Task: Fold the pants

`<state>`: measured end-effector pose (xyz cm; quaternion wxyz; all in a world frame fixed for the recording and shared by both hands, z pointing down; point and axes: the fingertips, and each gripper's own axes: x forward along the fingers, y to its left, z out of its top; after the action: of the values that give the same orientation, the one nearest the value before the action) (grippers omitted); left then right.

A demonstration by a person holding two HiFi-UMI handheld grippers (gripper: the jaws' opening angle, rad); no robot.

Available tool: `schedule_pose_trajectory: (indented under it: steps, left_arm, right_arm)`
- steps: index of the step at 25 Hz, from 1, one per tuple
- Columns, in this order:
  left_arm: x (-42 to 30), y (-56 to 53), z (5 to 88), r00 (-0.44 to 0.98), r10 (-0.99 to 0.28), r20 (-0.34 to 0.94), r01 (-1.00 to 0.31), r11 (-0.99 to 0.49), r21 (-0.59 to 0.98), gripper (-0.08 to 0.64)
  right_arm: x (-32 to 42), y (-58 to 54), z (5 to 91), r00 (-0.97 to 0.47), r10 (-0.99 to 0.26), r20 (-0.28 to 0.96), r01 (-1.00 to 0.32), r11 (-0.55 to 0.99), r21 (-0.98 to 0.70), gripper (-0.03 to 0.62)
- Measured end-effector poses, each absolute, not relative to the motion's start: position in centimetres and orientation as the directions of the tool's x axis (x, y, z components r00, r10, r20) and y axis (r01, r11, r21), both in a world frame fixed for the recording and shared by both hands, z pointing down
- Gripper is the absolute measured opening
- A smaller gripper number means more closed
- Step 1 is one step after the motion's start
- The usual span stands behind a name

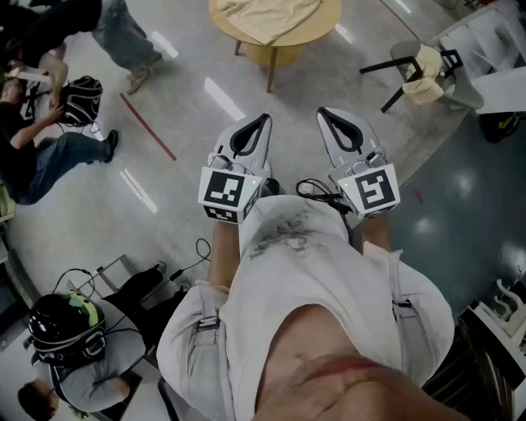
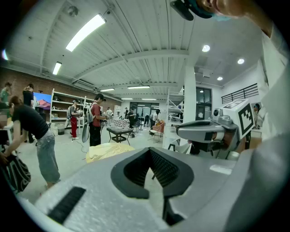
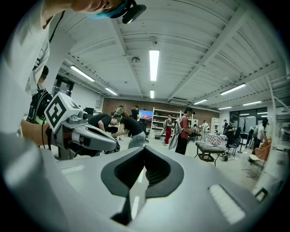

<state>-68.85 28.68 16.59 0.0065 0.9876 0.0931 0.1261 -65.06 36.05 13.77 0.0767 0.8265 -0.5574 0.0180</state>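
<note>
Holding left gripper point(image 1: 265, 120) and right gripper point(image 1: 322, 113) side by side near the chest, above grey floor point(image 1: 189, 123), jaws of both pressed together, gripping nothing. Far ahead, well apart from both: beige pants point(image 1: 267, 15) heaped on round wooden table point(image 1: 325, 26).

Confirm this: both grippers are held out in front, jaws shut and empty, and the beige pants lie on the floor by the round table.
One error: the beige pants lie on the round table, not the floor, as the head view shows. The left gripper and right gripper are held out in front, jaws shut and empty.
</note>
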Motion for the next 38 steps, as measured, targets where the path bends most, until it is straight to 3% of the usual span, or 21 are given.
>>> schedule_pose_trajectory:
  steps: [7, 18, 38]
  left_arm:
    - [-69.6, 35.5, 17.5, 0.959, 0.097, 0.267, 0.093, -0.995, 0.026, 0.008]
    - [-70.0, 39.4, 17.9, 0.965, 0.042, 0.258, 0.037, -0.999, 0.025, 0.008]
    - [-58.5, 32.7, 18.2, 0.970, 0.075, 0.229, 0.065, -0.997, 0.048, 0.008]
  right_arm:
    - [-64.8, 43.1, 14.7, 0.318, -0.945, 0.078, -0.945, -0.309, 0.104, 0.002]
    - [-63.2, 48.2, 15.3, 0.371, -0.925, 0.082, -0.928, -0.367, 0.055, 0.005]
    - [-53.1, 41.5, 15.4, 0.378, -0.916, 0.133, -0.924, -0.364, 0.114, 0.006]
